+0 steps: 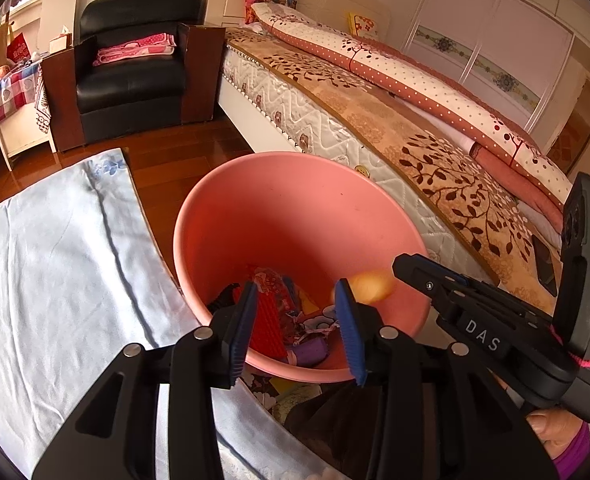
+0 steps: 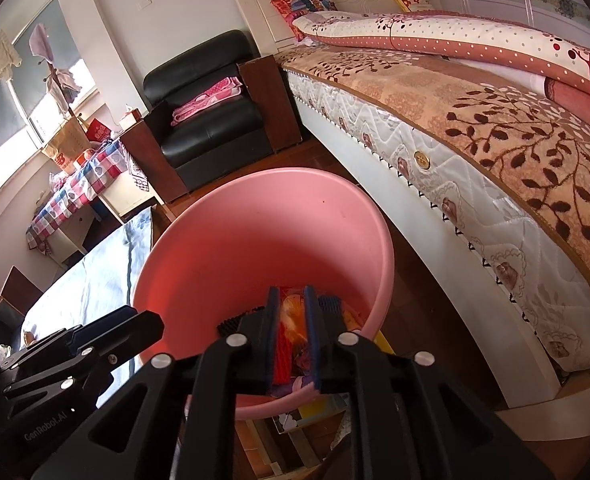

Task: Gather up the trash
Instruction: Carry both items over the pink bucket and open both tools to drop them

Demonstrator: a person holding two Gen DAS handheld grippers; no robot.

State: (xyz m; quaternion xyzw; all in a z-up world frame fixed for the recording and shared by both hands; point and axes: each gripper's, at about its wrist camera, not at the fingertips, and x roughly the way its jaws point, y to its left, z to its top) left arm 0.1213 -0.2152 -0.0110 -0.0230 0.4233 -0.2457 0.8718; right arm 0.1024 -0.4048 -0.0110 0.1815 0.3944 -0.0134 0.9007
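Both grippers hang over the pink bin (image 1: 295,208), and the job looks well along: down at the bin's bottom lies a heap of trash (image 1: 291,320) — a red ridged piece, printed wrappers, something purple — all plainly inside the rim. To the left the light blue cloth (image 1: 55,248) shows no litter on the stretch in view, though its near edge is cut off, so whether anything remains to be picked up cannot be told from here. Now the left gripper (image 1: 295,312): its blue pads stand wide apart above the bin's near rim, nothing between them, nothing touched, only the heap seen through the gap. Just right of it a blurred orange-yellow scrap (image 1: 371,286) shows against the bin's inner wall near the right gripper's tip; the blur suggests it is dropping, as a judgement, not a certainty. On to the right gripper (image 2: 291,340): the fingers are close together with a narrow slot left open, and through that slot orange and red show. Whether the pads press on that scrap or it is already loose below them, the right wrist view does not settle. The bin itself stands on the wood floor (image 1: 167,160) between the cloth and the bed (image 1: 375,120).
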